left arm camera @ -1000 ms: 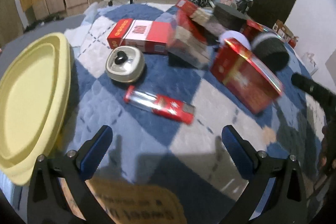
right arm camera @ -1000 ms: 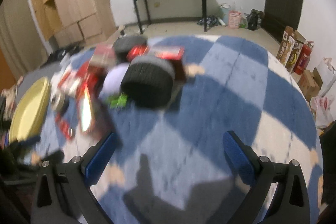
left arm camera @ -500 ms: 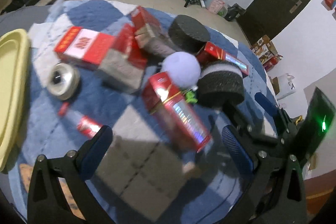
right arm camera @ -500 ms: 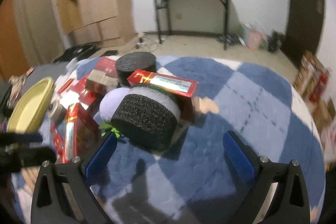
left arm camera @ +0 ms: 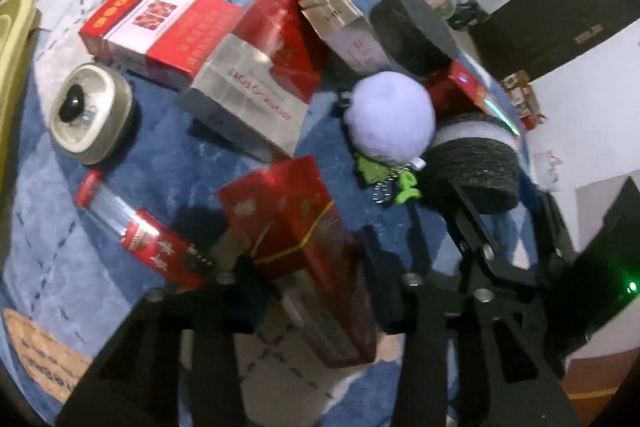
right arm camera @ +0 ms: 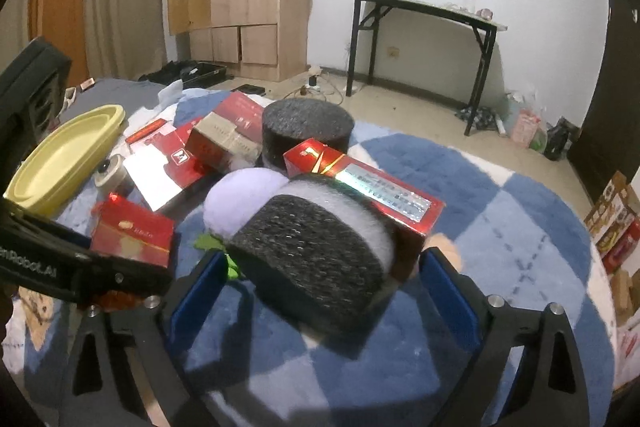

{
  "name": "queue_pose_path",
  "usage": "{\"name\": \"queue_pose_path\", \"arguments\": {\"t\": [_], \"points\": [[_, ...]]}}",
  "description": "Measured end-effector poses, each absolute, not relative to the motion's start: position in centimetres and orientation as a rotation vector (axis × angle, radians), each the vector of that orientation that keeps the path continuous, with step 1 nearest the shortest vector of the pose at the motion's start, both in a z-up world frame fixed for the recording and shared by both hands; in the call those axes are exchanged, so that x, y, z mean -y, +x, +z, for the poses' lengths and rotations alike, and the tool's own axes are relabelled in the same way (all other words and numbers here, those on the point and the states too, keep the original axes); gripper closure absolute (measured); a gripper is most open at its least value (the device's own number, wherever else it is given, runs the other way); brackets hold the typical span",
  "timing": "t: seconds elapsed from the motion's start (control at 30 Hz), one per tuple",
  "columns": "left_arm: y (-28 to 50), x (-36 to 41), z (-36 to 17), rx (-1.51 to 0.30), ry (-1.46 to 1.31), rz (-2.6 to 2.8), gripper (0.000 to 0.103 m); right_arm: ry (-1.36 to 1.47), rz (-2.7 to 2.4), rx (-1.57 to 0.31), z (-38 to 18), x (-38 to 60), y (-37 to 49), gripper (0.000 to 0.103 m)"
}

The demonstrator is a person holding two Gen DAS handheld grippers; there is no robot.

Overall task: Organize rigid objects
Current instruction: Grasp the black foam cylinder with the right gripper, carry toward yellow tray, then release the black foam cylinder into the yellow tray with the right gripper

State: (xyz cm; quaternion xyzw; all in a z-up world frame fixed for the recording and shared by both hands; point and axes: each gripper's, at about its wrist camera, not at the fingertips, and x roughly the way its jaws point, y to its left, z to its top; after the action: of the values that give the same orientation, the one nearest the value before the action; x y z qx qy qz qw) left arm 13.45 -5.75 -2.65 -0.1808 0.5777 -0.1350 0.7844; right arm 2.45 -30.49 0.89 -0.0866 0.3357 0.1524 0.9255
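– Since the checked blanket [right arm camera: 500, 227] is the biggest thing here, start there: what lies on it?

– Nearly everything. The yellow tray [right arm camera: 60, 155] sits at its far left edge, apart from the pile. Next in size is the red-and-white carton [left arm camera: 156, 27], lying flat at the far left, just beside a heap of red and silver boxes.

– And the black things?

– Two foam cylinders. The far foam cylinder [right arm camera: 308, 127] stands behind the heap. The near foam cylinder [right arm camera: 316, 239] lies tilted, leaning against a long red box [right arm camera: 384, 195] with a shiny panel.

– Do the right tongs [right arm camera: 320, 287] have it?

– Not as far as I can see. Their blue pads [right arm camera: 444, 291] have just been closing a little, with the near foam cylinder between them, yet they stand apart, with a gap showing on each side.

– What about the left tongs [left arm camera: 314, 275]?

– Those have just been closing and are clamped on the gold-banded red box [left arm camera: 288, 215], one black finger on each long side. That box is at the near left of the pile, its far end pointing toward the heap.

– Smaller pieces?

– A lilac plush ball [left arm camera: 392, 115] rests touching the near foam cylinder, with a green charm beside it. Left of the heap is a round beige case [left arm camera: 90, 117] with a dark knob on top, near the tray. Smallest is the red-capped tube [left arm camera: 140, 231], lying flat just left of the clamped box.
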Motion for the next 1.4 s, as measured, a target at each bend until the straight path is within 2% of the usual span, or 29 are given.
{"name": "queue_pose_path", "arguments": {"t": [0.03,0.07,0.33,0.5,0.7,0.87,1.03,1.27,1.37,1.4], "points": [[13.5,5.9,-2.6,-1.244,-0.383,-0.298,0.071,-0.167,0.315,-0.686,0.9,30.5,2.6,0.013],[13.5,6.1,-2.5,-1.239,-0.371,-0.298,0.071,-0.155,0.324,-0.69,0.8,30.6,2.9,0.021],[11.3,4.6,0.6,-1.168,-0.329,-0.32,0.08,-0.101,0.312,-0.67,2.3,32.4,0.5,0.024],[9.0,-1.2,3.9,-1.072,-0.352,-0.25,0.08,-0.002,0.328,-0.682,4.4,31.8,-3.6,0.024],[6.9,-14.9,6.5,-0.996,-0.384,0.024,0.08,-0.081,0.632,-0.606,7.1,18.9,-3.5,0.024],[7.7,-24.5,3.6,-1.064,-0.362,0.295,0.08,-0.28,0.848,-0.596,5.6,5.0,-2.3,0.024],[8.5,-27.2,0.5,-1.091,-0.444,0.343,0.08,-0.473,0.918,-0.584,4.1,-2.5,-1.4,0.024],[8.9,-26.7,-1.6,-1.093,-0.502,0.346,0.08,-0.542,0.904,-0.735,1.0,-6.5,2.0,0.024],[8.7,-26.9,-1.8,-1.084,-0.513,0.363,0.074,-0.522,0.899,-0.731,0.8,-7.2,2.3,0.022],[8.6,-26.9,-1.9,-1.082,-0.512,0.366,0.056,-0.517,0.899,-0.731,0.8,-7.5,2.6,0.021]]}}
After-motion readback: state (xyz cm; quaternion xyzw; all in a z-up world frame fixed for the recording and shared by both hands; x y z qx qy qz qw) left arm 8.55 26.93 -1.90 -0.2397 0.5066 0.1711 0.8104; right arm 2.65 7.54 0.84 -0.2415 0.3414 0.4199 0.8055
